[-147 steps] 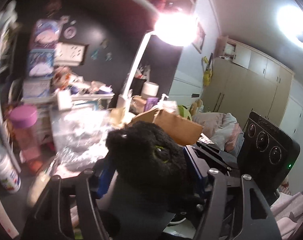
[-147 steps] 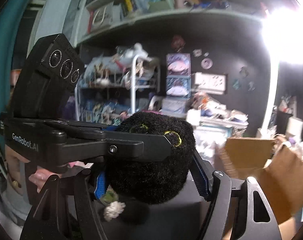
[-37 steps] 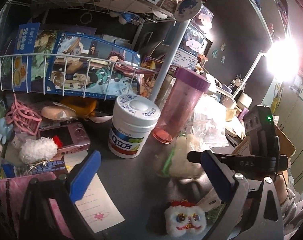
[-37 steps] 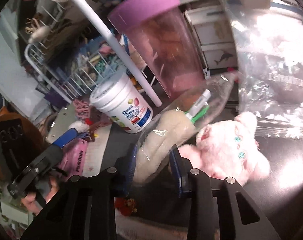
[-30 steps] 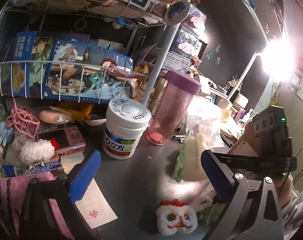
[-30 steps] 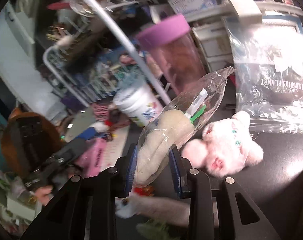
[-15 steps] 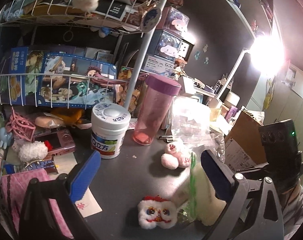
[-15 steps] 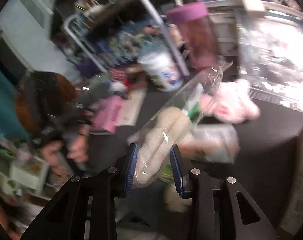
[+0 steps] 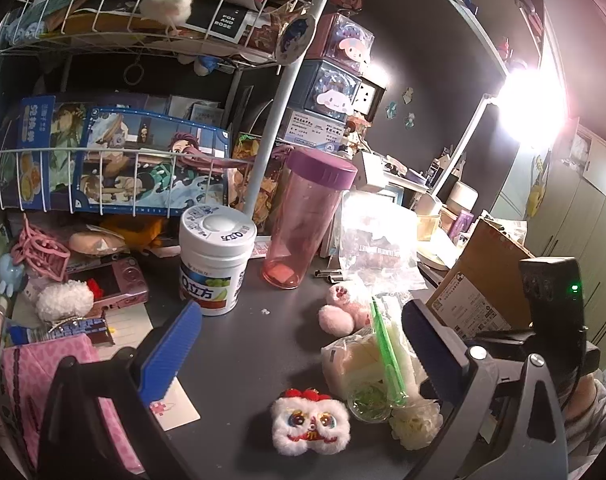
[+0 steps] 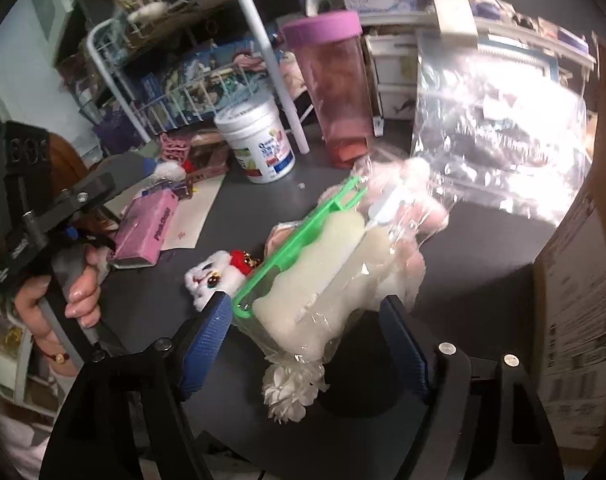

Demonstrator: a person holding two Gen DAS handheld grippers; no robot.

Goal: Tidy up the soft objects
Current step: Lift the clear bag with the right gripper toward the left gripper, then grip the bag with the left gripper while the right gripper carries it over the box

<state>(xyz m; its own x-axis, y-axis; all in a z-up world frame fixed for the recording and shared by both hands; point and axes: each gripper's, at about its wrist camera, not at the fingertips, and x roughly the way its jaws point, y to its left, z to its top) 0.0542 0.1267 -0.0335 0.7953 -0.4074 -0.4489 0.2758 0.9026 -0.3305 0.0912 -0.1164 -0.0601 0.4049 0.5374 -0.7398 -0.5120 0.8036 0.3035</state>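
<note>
A clear zip bag with a cream plush (image 10: 319,280) and a green zip strip lies on the dark desk (image 10: 151,300), partly over a white fluffy flower (image 10: 287,396). My right gripper (image 10: 303,344) straddles the bag; its jaws are opening and the blue pads (image 10: 205,348) stand off the plastic. A pink plush (image 9: 343,308) sits just behind the bag (image 9: 379,356). A white lion-face plush (image 9: 309,426) lies left of it. My left gripper (image 9: 303,352) hovers open over the desk with nothing between its fingers, the lion plush just below it.
A white tub (image 9: 215,260) and a pink tumbler (image 9: 307,220) stand behind the plush toys. A wire rack (image 9: 115,168) fills the back left. A crinkled clear bag (image 10: 499,128) and a cardboard box (image 9: 479,288) are on the right. Pink packets (image 9: 43,380) crowd the left.
The right gripper carried the bagged plush from near the tumbler to the front of the desk, set it down, and its jaws spread off it. The left gripper drew back a little, then held still.
</note>
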